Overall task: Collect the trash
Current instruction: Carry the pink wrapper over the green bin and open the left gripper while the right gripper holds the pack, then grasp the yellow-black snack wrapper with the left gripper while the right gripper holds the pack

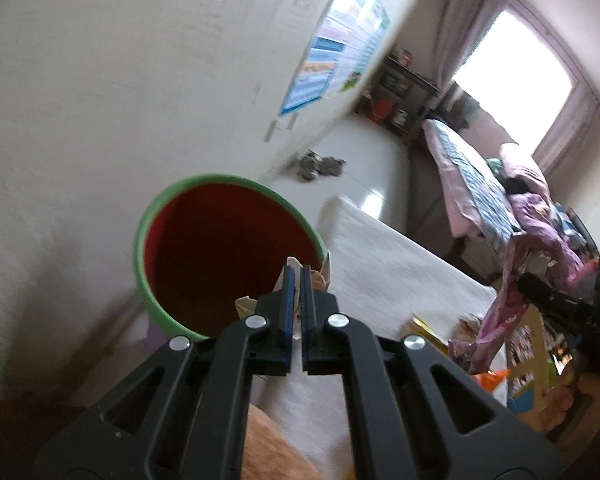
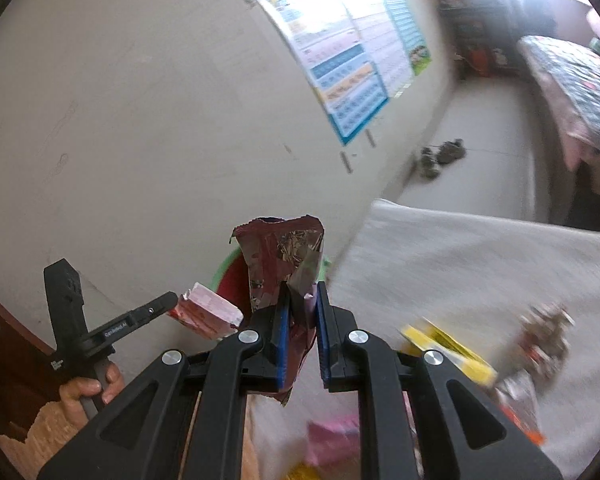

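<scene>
Both my grippers clamp litter: left gripper [image 1: 296,270] a paper carton [image 1: 323,276] over the bin [image 1: 140,248], right gripper [image 2: 303,290] a foil wrapper [image 2: 284,248]; yellow packet [image 2: 444,346] beyond my right gripper remains

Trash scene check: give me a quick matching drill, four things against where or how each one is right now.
Things:
1. bin
2. maroon foil wrapper
3. pink carton
4. yellow packet

States:
A. pinched in the left gripper
B. lying on the pale sheet
C. red inside, green rim
D. clamped in the right gripper

Pairs: 1-C, 2-D, 3-A, 4-B
</scene>
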### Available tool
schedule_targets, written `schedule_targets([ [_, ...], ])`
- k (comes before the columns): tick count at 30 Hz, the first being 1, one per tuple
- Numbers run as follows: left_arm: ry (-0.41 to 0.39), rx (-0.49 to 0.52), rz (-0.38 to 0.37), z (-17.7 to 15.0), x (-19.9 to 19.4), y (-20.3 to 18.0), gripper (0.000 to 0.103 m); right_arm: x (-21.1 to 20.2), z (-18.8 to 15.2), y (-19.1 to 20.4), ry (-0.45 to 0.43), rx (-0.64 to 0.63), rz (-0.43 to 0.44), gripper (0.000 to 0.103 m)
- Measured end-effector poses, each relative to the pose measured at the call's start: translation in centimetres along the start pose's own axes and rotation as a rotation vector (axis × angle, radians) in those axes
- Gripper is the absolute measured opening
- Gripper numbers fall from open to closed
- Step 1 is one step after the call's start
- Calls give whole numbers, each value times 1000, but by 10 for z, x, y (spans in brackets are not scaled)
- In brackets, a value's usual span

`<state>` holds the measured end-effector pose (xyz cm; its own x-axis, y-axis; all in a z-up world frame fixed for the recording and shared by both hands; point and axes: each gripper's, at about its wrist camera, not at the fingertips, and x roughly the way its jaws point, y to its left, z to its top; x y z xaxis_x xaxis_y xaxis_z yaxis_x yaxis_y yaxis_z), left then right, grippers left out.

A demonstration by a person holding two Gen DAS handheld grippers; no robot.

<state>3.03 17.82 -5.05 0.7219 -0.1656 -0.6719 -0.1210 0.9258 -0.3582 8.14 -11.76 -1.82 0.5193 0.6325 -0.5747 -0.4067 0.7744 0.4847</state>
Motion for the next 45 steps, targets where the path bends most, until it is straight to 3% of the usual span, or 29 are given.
schedule_targets([
  [3,-15,-21,42,9,7,16,2,28,15,17,-4,-23,12,12],
  [9,-17,0,121,13,21,35,2,87,30,44,12,-112,-48,13],
  [15,-5,-23,143,16,36,50,2,127,29,66,31,-200,-100,15],
  [16,-1,-27,143,18,40,51,2,131,29,68,32,-208,-108,19],
  [17,1,-31,151,19,42,51,5,134,27,70,31,-216,-113,34],
  [18,-1,-37,163,20,44,52,17,135,26,71,28,-225,-117,45],
  [19,2,-46,173,19,45,54,27,135,25,73,20,-231,-118,59],
  [20,-2,-54,174,18,45,56,43,133,24,73,10,-240,-116,59],
  [21,-15,-58,176,17,42,56,45,131,24,75,11,-244,-116,59],
  [30,-6,18,157,7,31,30,52,65,19,34,-12,-150,-132,66],
  [38,46,108,22,-14,28,-35,61,-16,-10,-24,26,-28,-206,73],
  [42,95,136,-44,-34,34,-62,63,-36,-54,-36,141,-26,-179,73],
  [45,139,136,-57,-49,41,-71,63,-32,-96,-29,275,-103,-158,73],
])
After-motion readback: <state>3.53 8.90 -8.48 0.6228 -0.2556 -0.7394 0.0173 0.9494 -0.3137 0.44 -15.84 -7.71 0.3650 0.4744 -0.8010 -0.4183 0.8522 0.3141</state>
